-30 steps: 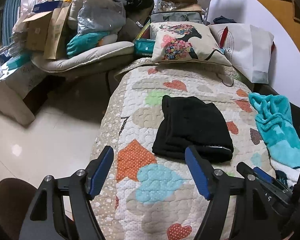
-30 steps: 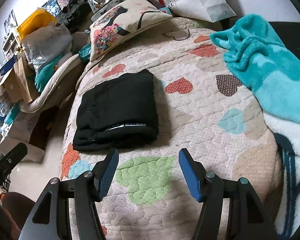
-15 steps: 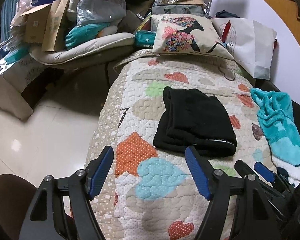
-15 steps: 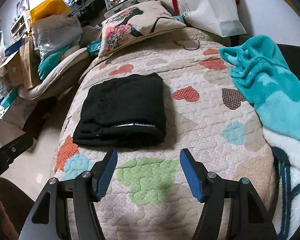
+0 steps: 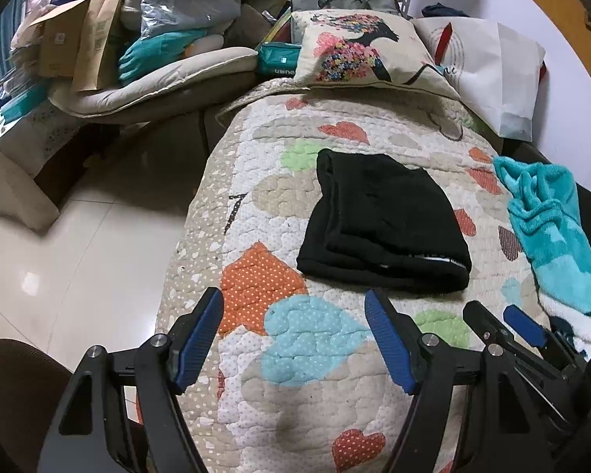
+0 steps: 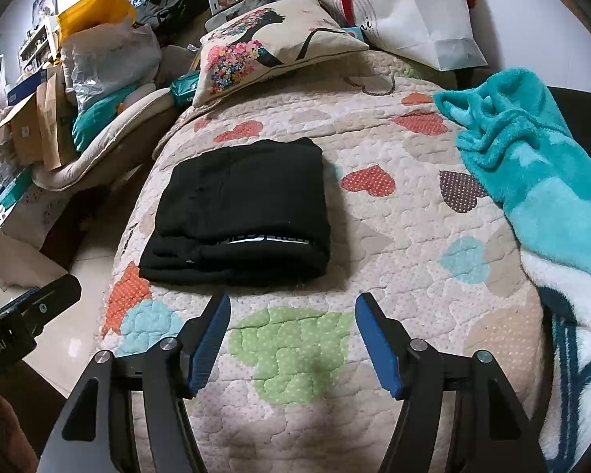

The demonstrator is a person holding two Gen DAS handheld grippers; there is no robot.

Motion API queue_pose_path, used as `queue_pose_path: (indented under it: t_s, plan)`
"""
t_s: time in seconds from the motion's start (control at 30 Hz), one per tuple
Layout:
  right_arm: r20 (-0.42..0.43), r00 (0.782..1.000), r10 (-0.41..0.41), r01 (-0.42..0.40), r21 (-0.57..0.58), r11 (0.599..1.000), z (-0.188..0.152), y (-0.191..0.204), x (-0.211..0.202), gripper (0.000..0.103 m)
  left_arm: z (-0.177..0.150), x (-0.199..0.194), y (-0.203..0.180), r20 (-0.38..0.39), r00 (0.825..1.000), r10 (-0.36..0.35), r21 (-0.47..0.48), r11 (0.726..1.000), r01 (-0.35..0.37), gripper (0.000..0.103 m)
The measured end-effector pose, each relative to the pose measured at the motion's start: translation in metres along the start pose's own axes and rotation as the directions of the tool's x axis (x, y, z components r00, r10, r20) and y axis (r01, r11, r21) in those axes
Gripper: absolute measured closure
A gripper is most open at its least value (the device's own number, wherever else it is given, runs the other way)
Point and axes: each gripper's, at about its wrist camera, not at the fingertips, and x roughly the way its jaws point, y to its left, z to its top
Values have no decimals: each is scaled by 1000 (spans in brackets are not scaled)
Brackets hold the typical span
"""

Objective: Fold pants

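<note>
Lying folded into a compact black bundle, pants point(image 5: 382, 224) point(image 6: 240, 209) on heart quilt point(image 5: 295, 354) point(image 6: 394, 228), a pale printed band showing along the near edge. Going left to right: glossy floor point(image 5: 78, 244) beside the quilt; cardboard boxes point(image 5: 71, 39) and bags piled on a beige cushion point(image 5: 157, 79) far left. Then left gripper point(image 5: 293, 335), spread wide, blue pads point(image 5: 199, 339) holding nothing, hovering above the orange and light-blue hearts, short of the bundle and not touching it. Pants just ahead, between the two grippers' lines of sight, near the quilt's left edge. Pillow point(image 5: 366, 55) point(image 6: 268, 43) with a flower-haired profile at the quilt's far end, white bag point(image 5: 500, 75) point(image 6: 413, 12) to its right. Right gripper point(image 6: 291, 339) point(image 5: 504, 323), also gaping, nothing held, poised over the green heart just in front of the bundle's near edge. Farthest right, teal blanket point(image 5: 551, 228) point(image 6: 532, 157) heaped on the quilt's edge, well apart from the pants.
</note>
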Motion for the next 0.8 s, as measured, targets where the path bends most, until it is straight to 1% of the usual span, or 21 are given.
queue_pose_path:
  t_s: [0.2,0.6,0.8]
  plan:
    - [7,1000,-16,16,-3,1000,0,0,-1,31,-1,2,-1,-18,1000,-9,5,1000,9,30]
    - [-1,1000,-29,29,-23,999,-1,1,1,28,-4,7,1,-30,1000,8,19,1000,-7,30]
    - [-8,999,-36,35,-28,999,-3,3,3,28,-5,10,3,-44,999,4,17,1000,-3,30]
